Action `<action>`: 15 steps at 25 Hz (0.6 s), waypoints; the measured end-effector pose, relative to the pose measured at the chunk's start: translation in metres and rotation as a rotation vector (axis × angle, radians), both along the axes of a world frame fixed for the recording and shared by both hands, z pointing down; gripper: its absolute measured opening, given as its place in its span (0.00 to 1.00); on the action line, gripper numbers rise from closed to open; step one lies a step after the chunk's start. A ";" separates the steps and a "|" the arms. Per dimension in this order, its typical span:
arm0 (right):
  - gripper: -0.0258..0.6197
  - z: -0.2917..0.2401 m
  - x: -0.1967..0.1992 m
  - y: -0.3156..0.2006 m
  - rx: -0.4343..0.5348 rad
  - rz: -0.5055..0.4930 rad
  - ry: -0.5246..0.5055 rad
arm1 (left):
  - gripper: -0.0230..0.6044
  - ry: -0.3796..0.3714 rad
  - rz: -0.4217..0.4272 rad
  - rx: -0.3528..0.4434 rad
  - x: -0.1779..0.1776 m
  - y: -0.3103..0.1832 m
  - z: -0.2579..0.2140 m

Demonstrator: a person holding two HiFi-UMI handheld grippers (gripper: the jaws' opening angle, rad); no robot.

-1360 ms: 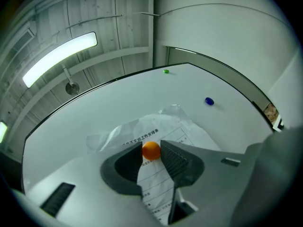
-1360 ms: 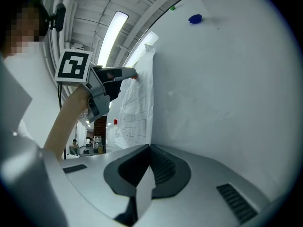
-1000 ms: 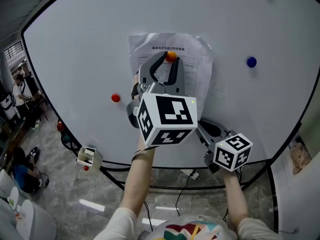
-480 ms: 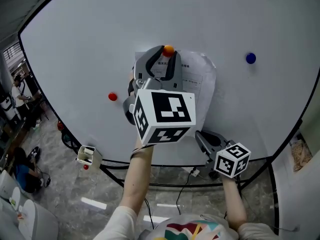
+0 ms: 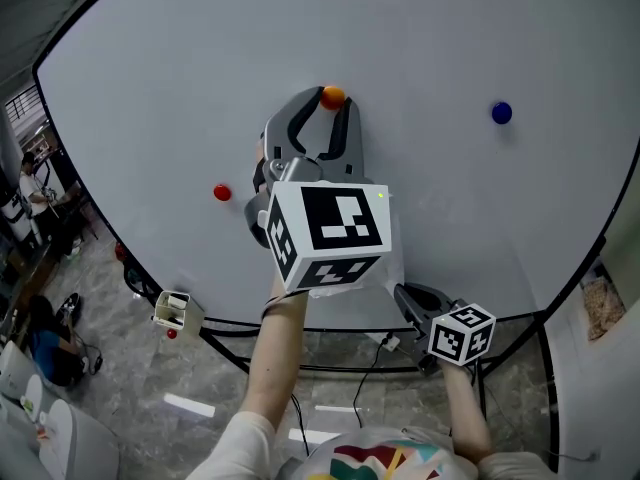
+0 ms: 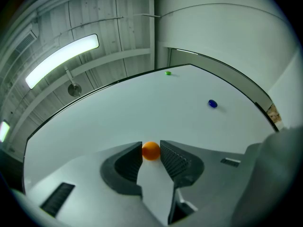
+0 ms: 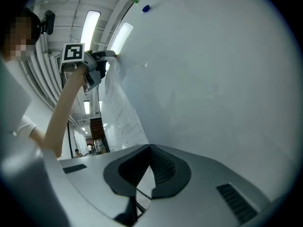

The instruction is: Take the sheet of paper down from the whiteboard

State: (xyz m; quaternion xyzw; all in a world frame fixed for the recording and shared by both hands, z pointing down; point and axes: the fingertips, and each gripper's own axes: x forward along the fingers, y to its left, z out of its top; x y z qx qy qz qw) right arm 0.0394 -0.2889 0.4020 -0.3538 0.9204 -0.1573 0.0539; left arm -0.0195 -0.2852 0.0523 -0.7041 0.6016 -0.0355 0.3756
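As your left gripper (image 5: 325, 108) grips the small round orange magnet (image 6: 151, 151) at the white whiteboard (image 5: 450, 48), your right gripper (image 7: 150, 151), jaws pinched on the printed white sheet of paper (image 7: 124, 112), holds it low, seemingly freed; next, carry the sheet clear.

Four magnets: orange (image 5: 333, 96), red (image 5: 221, 192), blue (image 5: 501, 113), seemingly green (image 6: 167, 73); one sheet (image 7: 120, 112); two tools (image 5: 330, 108) (image 7: 149, 150).
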 end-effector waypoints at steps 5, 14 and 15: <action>0.06 -0.007 -0.002 0.002 0.017 -0.010 0.005 | 0.34 0.040 -0.015 0.030 -0.006 0.002 -0.004; 0.06 -0.034 -0.006 0.015 0.083 -0.023 -0.009 | 0.39 0.341 0.229 0.179 -0.049 0.078 0.004; 0.06 -0.037 -0.005 0.016 0.090 -0.019 -0.010 | 0.39 0.354 0.223 0.164 -0.061 0.089 0.019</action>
